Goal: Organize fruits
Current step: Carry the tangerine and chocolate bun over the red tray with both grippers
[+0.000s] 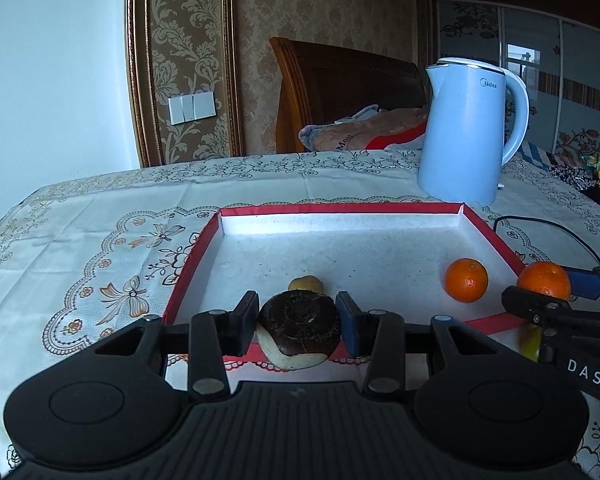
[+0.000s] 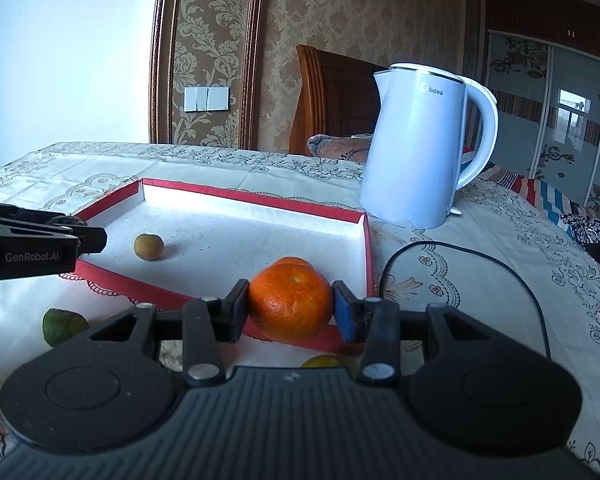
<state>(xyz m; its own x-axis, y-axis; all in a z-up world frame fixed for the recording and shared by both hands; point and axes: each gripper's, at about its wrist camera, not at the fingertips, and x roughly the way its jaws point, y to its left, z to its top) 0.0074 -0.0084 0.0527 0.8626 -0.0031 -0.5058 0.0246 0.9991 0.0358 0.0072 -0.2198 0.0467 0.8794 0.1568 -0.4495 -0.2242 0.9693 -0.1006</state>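
Standing at the back of the cloth-covered worktop [image 1: 100, 216], a pale blue kettle [image 1: 466, 132] sits just behind a shallow red-edged tray [image 1: 188, 264], and its black cord [image 2: 500, 264] loops across the cloth beside the tray's right wall. Inside the tray lie a small brownish fruit [image 2: 149, 246] and an orange [image 1: 466, 280], well apart. On the cloth in front of the tray rest a green fruit [image 2: 60, 326] and a yellowish one [image 2: 326, 361], partly hidden. The left gripper [image 1: 298, 322] tilts gently downward over the tray's near edge, its fingers [image 1: 246, 320] closed on a dark brown, white-bottomed fruit [image 1: 298, 330]. The right gripper [image 2: 290, 306], angled likewise at the tray's near right corner, has its fingers [image 2: 238, 308] pressed on a second orange [image 2: 290, 306].
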